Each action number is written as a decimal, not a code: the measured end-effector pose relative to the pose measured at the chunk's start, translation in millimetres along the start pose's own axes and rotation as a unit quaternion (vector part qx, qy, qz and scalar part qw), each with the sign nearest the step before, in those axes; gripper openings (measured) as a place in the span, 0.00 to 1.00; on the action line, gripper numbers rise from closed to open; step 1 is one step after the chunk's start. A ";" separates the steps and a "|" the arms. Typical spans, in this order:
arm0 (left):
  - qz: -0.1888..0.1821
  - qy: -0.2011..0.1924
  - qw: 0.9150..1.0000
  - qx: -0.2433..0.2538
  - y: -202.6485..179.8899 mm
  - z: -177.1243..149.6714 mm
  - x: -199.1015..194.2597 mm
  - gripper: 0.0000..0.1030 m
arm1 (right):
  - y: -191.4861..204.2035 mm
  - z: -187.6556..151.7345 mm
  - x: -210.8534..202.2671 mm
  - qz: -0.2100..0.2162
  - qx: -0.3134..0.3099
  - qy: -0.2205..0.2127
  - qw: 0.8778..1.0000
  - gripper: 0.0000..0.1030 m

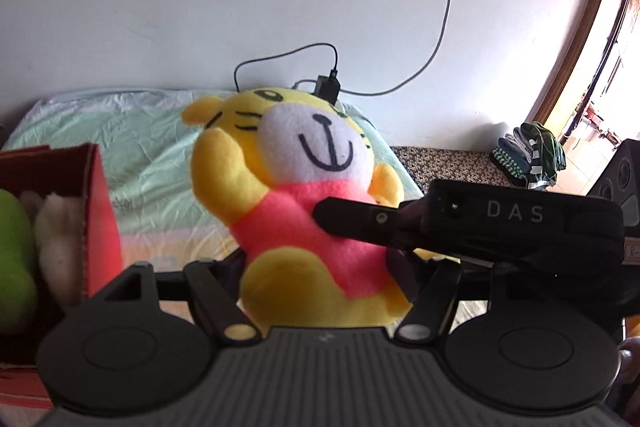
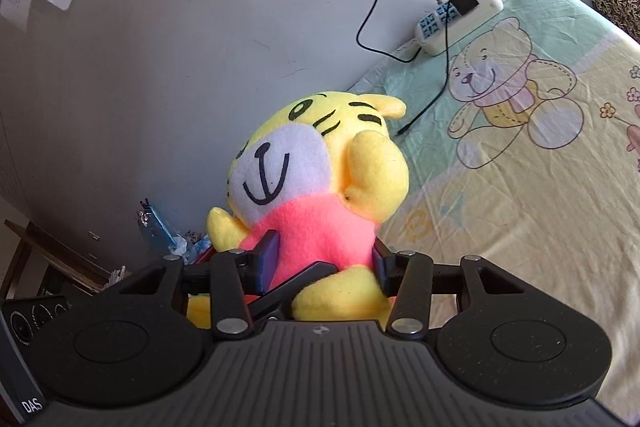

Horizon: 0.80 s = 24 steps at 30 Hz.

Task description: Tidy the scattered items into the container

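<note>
A white wall with a dangling cable backs a bed (image 2: 540, 195) under a pale cartoon-bear sheet. Above the bed, just right of the red box (image 1: 100, 211), hangs the plush tiger (image 1: 304, 195), clear of the sheet. The right tool (image 2: 320, 263) pinches its pink belly from both sides. The left tool (image 1: 320, 279) is closed on its lower body, I think, though its fingertips are hidden. The toy looks light and squashy; the stuffed middle gives the surest hold, while limbs would flop.
</note>
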<state>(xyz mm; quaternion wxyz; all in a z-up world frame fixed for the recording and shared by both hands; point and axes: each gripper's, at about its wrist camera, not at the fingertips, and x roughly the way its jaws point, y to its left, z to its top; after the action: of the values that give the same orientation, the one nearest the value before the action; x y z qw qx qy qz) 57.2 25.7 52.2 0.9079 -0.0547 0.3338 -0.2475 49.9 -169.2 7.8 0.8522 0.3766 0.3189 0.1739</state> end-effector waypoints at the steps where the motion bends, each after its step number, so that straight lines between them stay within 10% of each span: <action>1: 0.006 -0.008 1.000 0.000 7.5 0.0 -11.8 0.68 | 10.6 -5.1 3.7 0.007 -0.005 0.000 1.000 0.48; 15: 0.079 -0.073 0.994 -0.034 139.0 -3.7 -132.8 0.69 | 144.2 -63.4 94.9 0.071 -0.071 0.038 0.994 0.48; 24: 0.097 -0.034 0.993 -0.063 217.6 -8.9 -145.6 0.69 | 171.3 -95.4 158.1 0.041 -0.066 0.084 0.993 0.49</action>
<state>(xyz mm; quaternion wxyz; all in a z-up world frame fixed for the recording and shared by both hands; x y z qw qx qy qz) 46.0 286.7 72.1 0.9333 -0.0873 0.3210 -0.1350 92.3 78.7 22.6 0.8377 0.3160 0.3614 0.2603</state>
